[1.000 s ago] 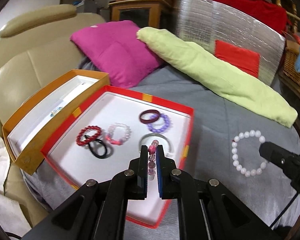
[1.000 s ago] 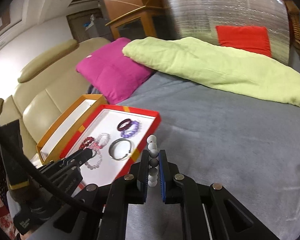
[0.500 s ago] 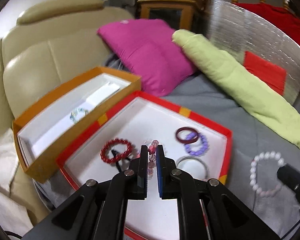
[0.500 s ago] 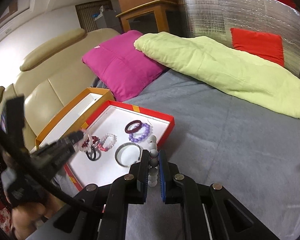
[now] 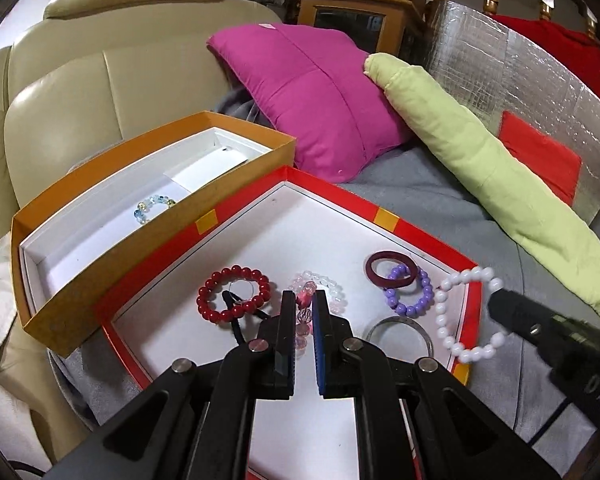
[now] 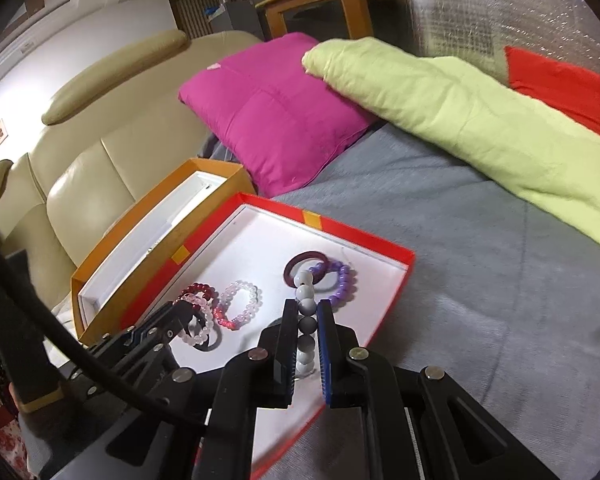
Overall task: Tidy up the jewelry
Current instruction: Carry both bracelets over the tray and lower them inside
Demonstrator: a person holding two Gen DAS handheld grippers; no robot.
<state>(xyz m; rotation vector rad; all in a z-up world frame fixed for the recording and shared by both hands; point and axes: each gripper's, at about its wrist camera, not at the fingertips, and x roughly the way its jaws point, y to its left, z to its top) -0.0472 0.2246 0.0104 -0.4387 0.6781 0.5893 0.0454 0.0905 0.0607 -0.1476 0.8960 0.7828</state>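
Bracelets (image 5: 404, 294) overlap; silver bangle (image 5: 400, 330) partly hidden.

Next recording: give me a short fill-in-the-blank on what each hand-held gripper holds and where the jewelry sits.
1. The right hand-held gripper is shut on a bracelet of ____ beads.
2. The left hand-held gripper pinches a ____ beaded bracelet.
3. The dark red bangle overlaps the ____ bead bracelet.
4. The orange box holds ____ bracelet.

Missing words: white; pink; purple; one
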